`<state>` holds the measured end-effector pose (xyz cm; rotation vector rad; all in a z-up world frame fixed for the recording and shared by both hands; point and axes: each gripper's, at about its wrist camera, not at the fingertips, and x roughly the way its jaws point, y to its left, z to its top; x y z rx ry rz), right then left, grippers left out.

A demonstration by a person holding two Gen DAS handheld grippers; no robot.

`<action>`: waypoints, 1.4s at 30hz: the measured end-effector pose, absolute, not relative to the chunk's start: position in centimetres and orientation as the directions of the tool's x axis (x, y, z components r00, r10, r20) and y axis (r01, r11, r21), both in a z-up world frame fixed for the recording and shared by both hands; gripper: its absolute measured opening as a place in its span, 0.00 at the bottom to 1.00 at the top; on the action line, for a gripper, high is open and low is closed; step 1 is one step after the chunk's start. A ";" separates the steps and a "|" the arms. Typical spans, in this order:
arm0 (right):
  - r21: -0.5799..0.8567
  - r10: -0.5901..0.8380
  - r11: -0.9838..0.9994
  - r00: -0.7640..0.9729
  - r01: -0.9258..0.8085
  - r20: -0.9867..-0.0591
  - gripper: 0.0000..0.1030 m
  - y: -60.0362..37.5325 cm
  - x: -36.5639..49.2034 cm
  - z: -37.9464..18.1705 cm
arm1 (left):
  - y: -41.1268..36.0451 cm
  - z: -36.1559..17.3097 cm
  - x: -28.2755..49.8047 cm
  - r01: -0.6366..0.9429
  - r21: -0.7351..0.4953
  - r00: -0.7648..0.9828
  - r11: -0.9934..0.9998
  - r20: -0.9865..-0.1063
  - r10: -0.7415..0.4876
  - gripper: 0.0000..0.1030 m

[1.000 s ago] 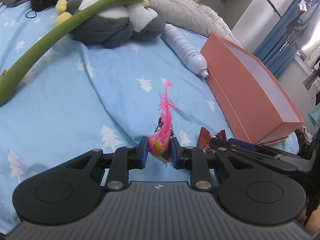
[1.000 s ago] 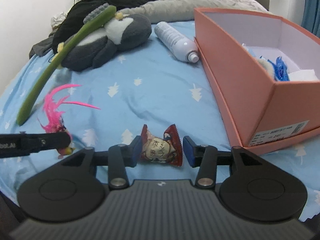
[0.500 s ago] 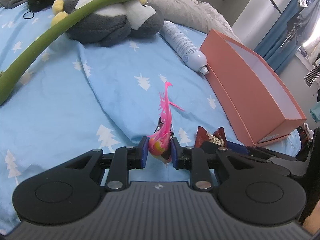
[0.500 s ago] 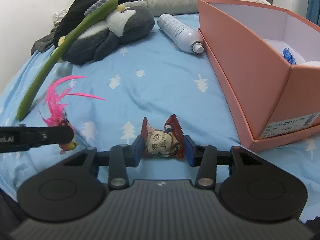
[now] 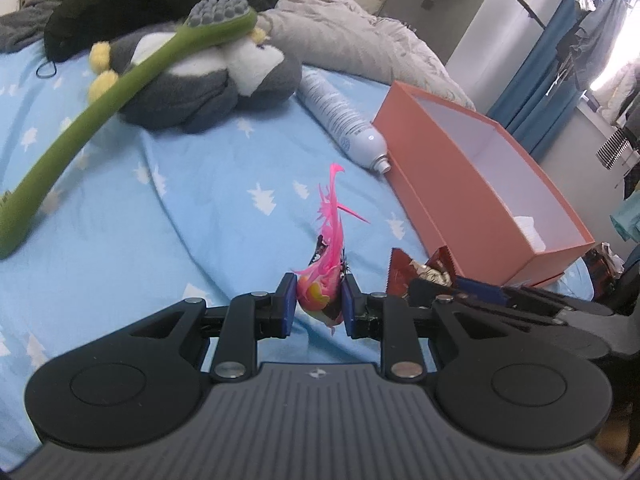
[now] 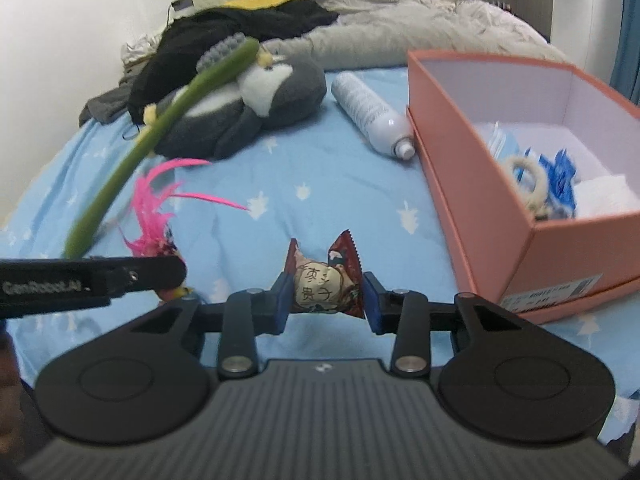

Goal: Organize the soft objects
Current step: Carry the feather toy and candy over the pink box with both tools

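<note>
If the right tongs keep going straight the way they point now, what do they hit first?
Probably the blue bedsheet. The right tongs, closing on the wrapped candy, point down at bare sheet between the spray bottle and the feather toy. The pink box sits off to the right; depth is uncertain.

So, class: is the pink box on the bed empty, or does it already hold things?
Not empty. The right wrist view shows the open pink box holding a pale ring, blue wrappers and something white.
</note>
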<state>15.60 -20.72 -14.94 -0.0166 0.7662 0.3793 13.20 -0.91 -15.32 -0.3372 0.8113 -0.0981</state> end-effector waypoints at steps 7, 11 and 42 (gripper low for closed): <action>0.126 0.345 0.929 0.692 -0.347 -0.635 0.39 -21.6 15.3 -11.2 | -1.8 -12.4 13.0 -0.016 -0.323 0.713 0.946 -0.667 -0.216 0.27; 0.126 0.353 0.928 0.716 -0.352 -0.602 0.39 -21.9 15.3 -9.0 | -2.5 -10.6 13.1 0.004 -0.321 0.727 0.947 -0.649 -0.223 0.27; 0.112 0.243 0.970 0.836 -0.216 -0.492 0.16 -30.0 23.4 -2.0 | -12.5 -1.9 27.2 0.222 -0.330 0.735 0.918 -0.562 -0.380 0.27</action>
